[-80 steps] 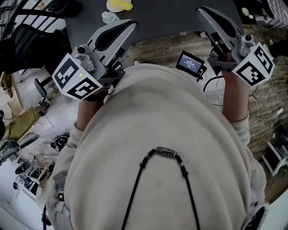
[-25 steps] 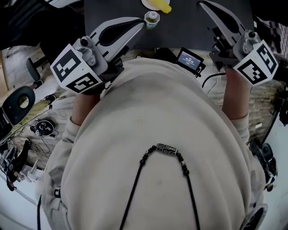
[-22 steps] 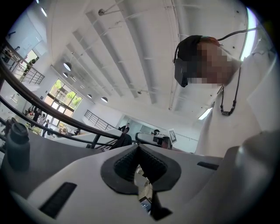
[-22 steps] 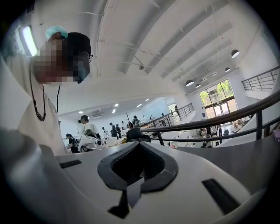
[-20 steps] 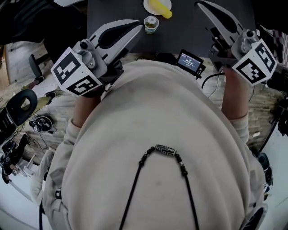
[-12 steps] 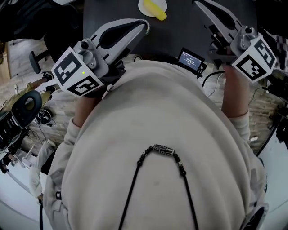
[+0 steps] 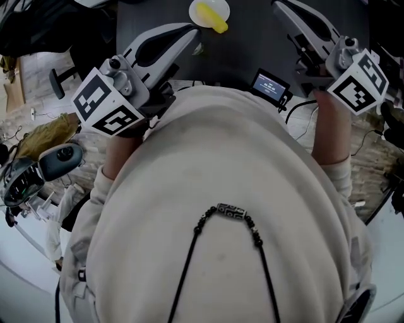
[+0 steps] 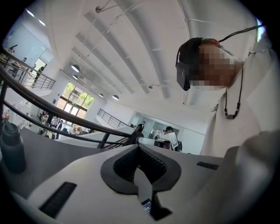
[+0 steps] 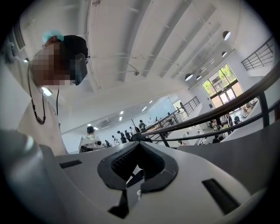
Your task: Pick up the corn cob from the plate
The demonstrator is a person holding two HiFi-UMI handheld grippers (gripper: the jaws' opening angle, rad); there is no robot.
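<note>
Corn cob (image 7: 212, 17) lying on plate, both claws closed and empty

Cob is sitting on the white plate (image 7: 219, 5) at the far edge of the dark table (image 7: 252, 38), top centre in the head view. Its long axis is running diagonally from upper left to lower right, with the lower-right end poking past the plate rim. Left claw (image 7: 199, 34) is pointing toward the table, tip just short of the plate and not touching it, jaws pressing together on nothing. Right claw (image 7: 279, 5) is hovering well to the right of the plate, jaws also meeting with nothing between them. Person's pale top (image 7: 208, 252) is filling most of the head view.
</note>
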